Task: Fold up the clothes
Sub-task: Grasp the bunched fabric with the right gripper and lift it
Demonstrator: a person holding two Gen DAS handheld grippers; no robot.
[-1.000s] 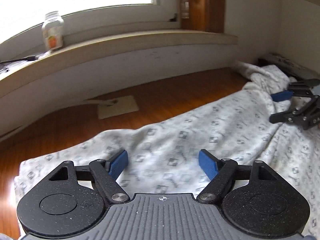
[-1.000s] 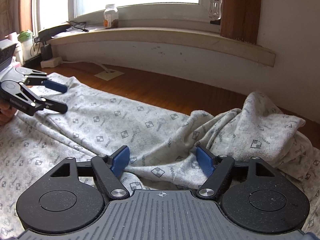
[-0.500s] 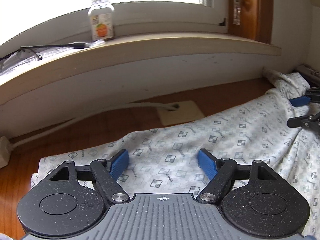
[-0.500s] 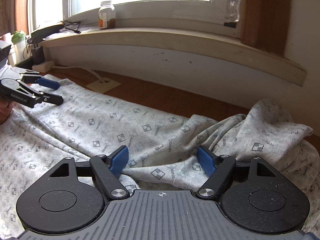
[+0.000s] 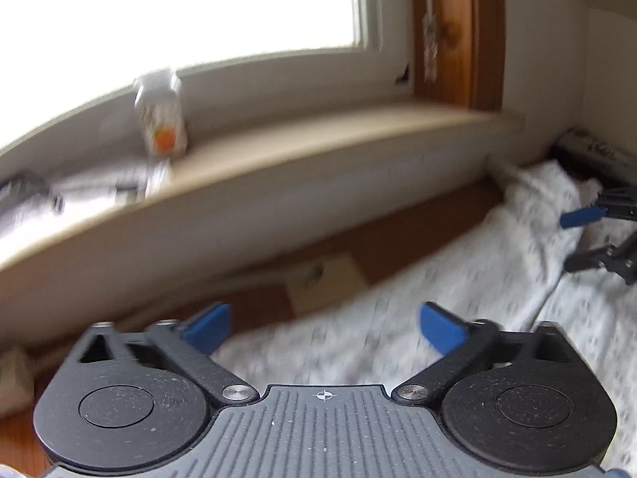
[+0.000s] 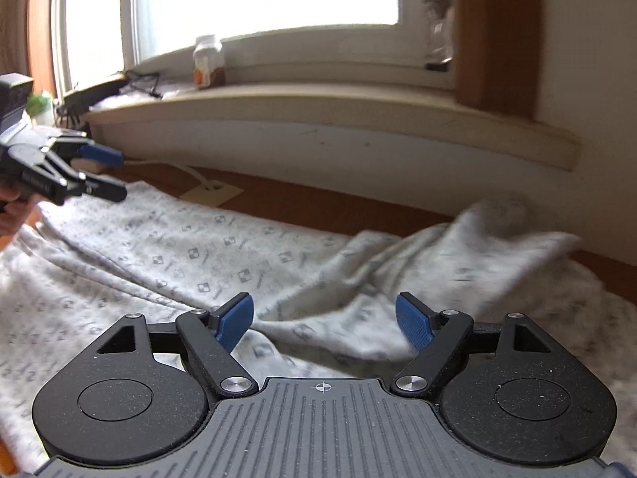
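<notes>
Left wrist view is motion-blurred; garment (image 5: 418, 318) runs lower-left to upper-right, left gripper (image 5: 324, 324) and right gripper (image 6: 324, 318) both opening, empty.

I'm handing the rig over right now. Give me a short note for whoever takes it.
Left gripper: jaws opening, nothing between them, above the garment's end.
Right gripper: jaws opening, empty, over the rumpled part.
Patterned white garment: lies along the wooden desk below the windowsill, flat on one side, bunched at the other end.
Done: no clean fold shows.
Left: smooth the bunched end, fold it.
</notes>
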